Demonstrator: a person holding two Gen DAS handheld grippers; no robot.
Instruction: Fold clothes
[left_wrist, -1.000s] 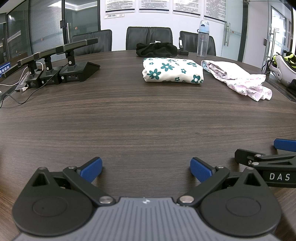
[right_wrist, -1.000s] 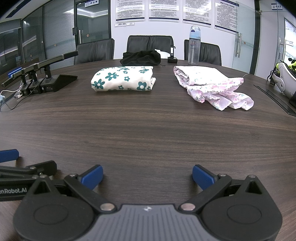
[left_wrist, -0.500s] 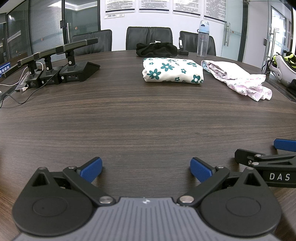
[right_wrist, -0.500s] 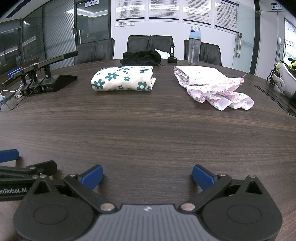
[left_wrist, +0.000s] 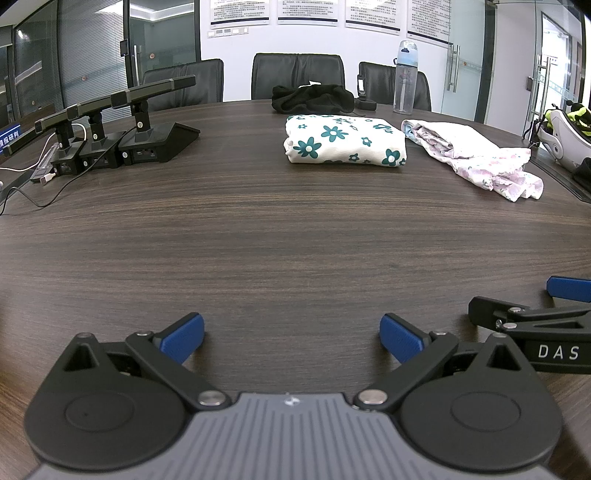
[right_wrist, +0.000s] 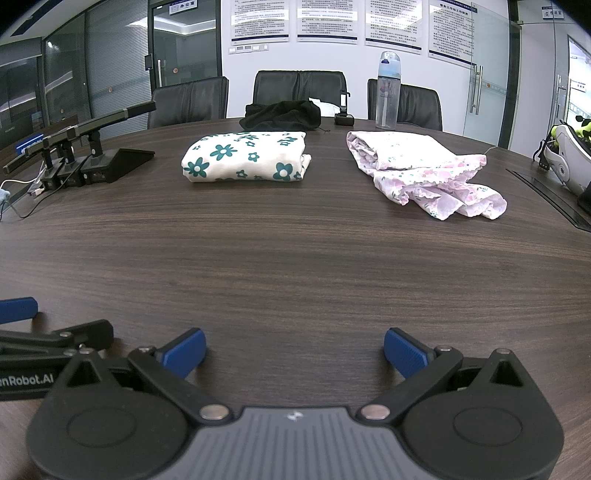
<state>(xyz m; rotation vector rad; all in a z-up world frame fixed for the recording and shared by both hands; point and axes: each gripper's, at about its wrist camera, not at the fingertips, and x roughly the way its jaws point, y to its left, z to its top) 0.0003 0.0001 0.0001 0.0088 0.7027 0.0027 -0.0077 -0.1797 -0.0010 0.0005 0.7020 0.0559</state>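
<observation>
Resting low at the bottom of both frames, the left gripper (left_wrist: 291, 334) and right gripper (right_wrist: 294, 349) stay unmoved, jaws spread and empty — nothing has changed. The pink garment (right_wrist: 424, 173) lies crumpled at upper right on the surface (right_wrist: 295, 258) — unfolded — beside the folded floral garment (right_wrist: 245, 157).

Folded floral cloth (right_wrist: 245, 157), rumpled pink garment (right_wrist: 424, 171)

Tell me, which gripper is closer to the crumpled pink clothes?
Right. The right gripper sits just left of the pink clothes, well short of them. The left gripper is farther left.
</observation>
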